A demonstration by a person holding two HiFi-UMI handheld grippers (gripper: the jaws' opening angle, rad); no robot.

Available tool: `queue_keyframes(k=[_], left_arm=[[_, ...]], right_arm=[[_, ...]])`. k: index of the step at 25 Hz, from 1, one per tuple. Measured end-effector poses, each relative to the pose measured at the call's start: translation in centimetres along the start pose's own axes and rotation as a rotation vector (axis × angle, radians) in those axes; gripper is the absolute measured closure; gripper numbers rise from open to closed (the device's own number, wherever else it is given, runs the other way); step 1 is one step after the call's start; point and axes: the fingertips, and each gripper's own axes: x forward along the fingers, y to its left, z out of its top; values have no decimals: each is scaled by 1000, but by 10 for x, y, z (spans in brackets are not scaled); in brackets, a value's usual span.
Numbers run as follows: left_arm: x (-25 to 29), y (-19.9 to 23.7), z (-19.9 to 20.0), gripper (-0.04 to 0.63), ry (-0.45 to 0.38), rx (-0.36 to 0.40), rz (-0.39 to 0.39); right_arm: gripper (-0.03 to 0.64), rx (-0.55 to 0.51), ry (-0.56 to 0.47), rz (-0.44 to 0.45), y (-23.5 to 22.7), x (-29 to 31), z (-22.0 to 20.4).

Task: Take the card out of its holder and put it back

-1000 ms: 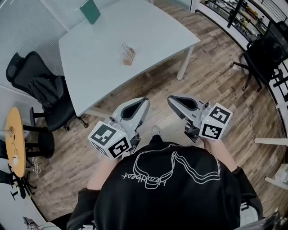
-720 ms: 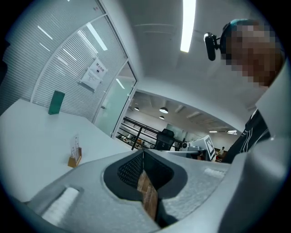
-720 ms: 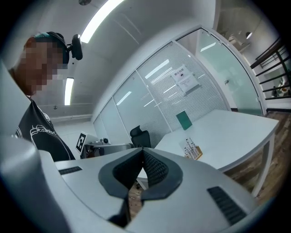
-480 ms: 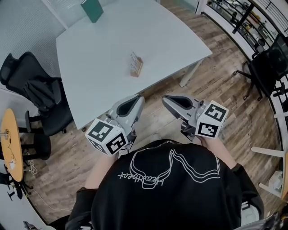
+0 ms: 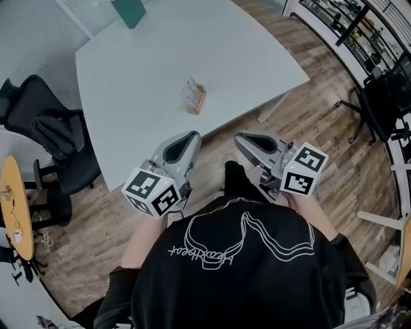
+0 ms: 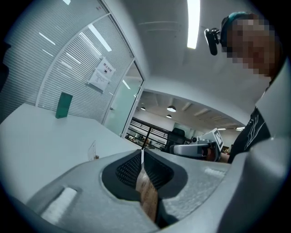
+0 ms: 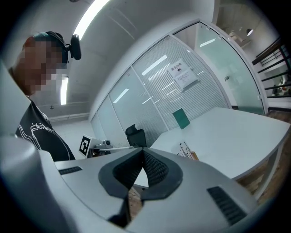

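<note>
A small wooden card holder [image 5: 195, 97] with clear cards upright in it stands on the white table [image 5: 128, 71], near the front edge. It also shows far off as the holder [image 6: 93, 150] in the left gripper view and the holder [image 7: 188, 151] in the right gripper view. My left gripper [image 5: 190, 135] is shut and empty, at the table's front edge, short of the holder. My right gripper [image 5: 238, 138] is shut too, beside it over the floor. In their own views, the left gripper [image 6: 142, 152] and the right gripper [image 7: 143, 150] show pads meeting with nothing between.
A green upright block [image 5: 128, 11] stands at the table's far edge. Black office chairs [image 5: 54, 132] are left of the table, another chair [image 5: 385, 80] at right. A round wooden side table [image 5: 17, 199] is at far left. A table leg [image 5: 270, 110] stands ahead of the right gripper.
Both grippers and the person have come closer to the table; the left gripper's tip now reaches its front edge. The holder sits nearer in view. Jaws unchanged.
</note>
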Motion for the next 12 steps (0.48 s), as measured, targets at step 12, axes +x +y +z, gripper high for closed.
queue_keyframes(k=[12], left_arm=[[40,75,-13,536,58,20,145]], right_arm=[[607,42,53,35,-59,41,13]])
